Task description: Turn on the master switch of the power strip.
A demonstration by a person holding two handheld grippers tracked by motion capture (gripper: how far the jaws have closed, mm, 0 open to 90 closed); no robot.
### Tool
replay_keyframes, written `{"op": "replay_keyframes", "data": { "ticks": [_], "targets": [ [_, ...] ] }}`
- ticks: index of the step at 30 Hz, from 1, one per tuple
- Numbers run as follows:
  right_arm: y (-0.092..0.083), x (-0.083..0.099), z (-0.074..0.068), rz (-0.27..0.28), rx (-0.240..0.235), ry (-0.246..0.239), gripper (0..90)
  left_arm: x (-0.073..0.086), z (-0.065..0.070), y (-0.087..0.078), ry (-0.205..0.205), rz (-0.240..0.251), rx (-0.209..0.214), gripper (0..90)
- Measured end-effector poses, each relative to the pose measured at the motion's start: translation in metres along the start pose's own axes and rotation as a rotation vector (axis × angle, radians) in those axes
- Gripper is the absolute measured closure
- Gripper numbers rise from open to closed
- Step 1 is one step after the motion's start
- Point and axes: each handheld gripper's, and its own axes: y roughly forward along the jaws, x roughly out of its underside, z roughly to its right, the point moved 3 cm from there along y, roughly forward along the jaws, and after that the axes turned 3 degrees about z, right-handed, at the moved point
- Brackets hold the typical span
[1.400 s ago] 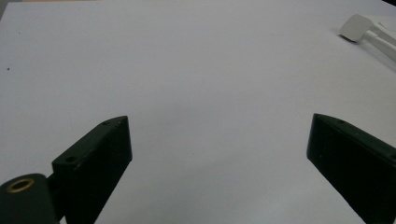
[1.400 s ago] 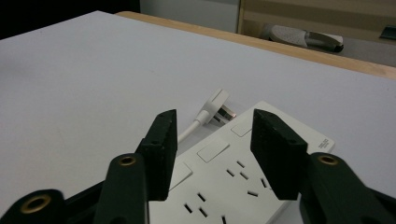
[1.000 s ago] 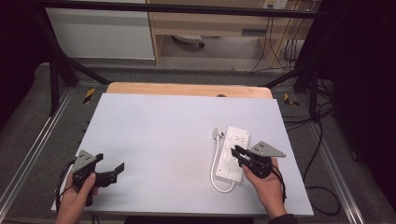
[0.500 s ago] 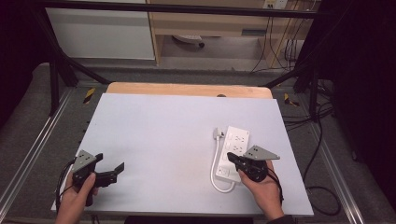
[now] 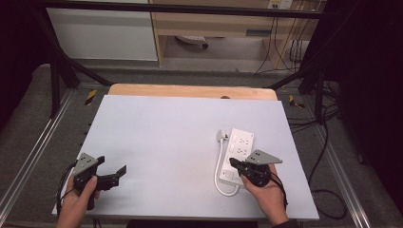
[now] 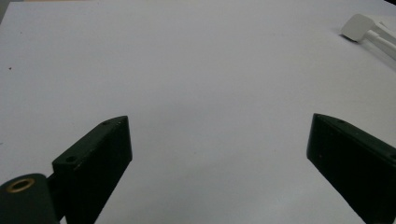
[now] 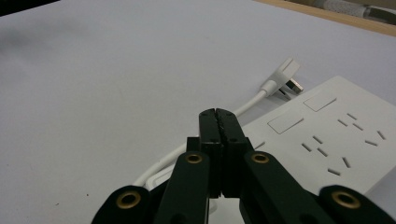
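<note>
The right gripper point(image 5: 234, 163), jaws pressed together and empty, hovers over the power strip's point(image 5: 241, 147) near end.

- Power strip point(image 5: 240, 151): white, w/ white cable point(image 5: 219, 167) & white plug point(image 5: 221, 137); grey socket slots.
- Table point(image 5: 166, 137): pale blue-grey top, light wood strip at far edge.
- Right tool point(image 5: 234, 163): black, brass-coloured rivets, grey plate on top.
- Left tool point(image 5: 119, 175): black, grey plate too.

A pale grey sheet point(image 5: 171, 142) covers the worktop, whose wooden edge point(image 5: 190, 90) shows at the far side. Beyond stand a white cabinet point(image 5: 102, 33) at the left and black cables point(image 5: 285, 42) at the right.
</note>
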Motion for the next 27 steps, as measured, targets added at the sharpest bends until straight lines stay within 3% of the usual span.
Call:
{"op": "replay_keyframes", "data": {
  "ticks": [27],
  "targets": [
    [0.0053, 0.003, -0.0076, -0.034, -0.025, -0.025, 90.0, 0.0001, 0.0, -0.0001, -0.001, 0.0, -0.001, 6.6]
  ]
}}
